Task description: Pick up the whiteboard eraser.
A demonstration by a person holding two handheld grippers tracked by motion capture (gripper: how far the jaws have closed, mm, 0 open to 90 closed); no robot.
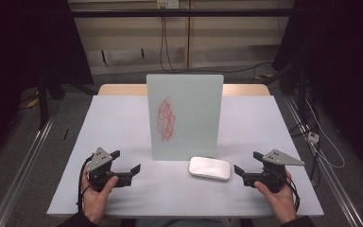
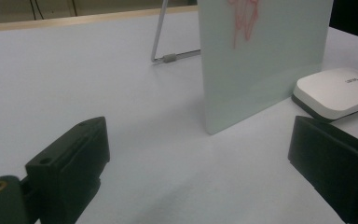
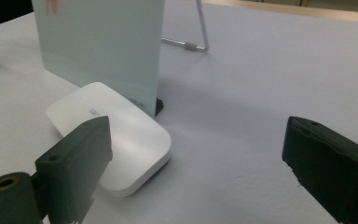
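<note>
Eraser (image 1: 210,168) lying flat near the table's (image 1: 123,123) front edge, just before the scribbled whiteboard (image 1: 185,116). Both the left gripper (image 1: 124,166) and right gripper (image 1: 246,166) agape, empty. Likely still pre-approach; next, right jaws straddling eraser's sides.

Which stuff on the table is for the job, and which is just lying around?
For the job:
- white eraser, nearest the right claw
- upright board with red scribble
- left claw, open and holding nothing

Just lying about:
- cables on the floor
- wire stand only props the board
</note>
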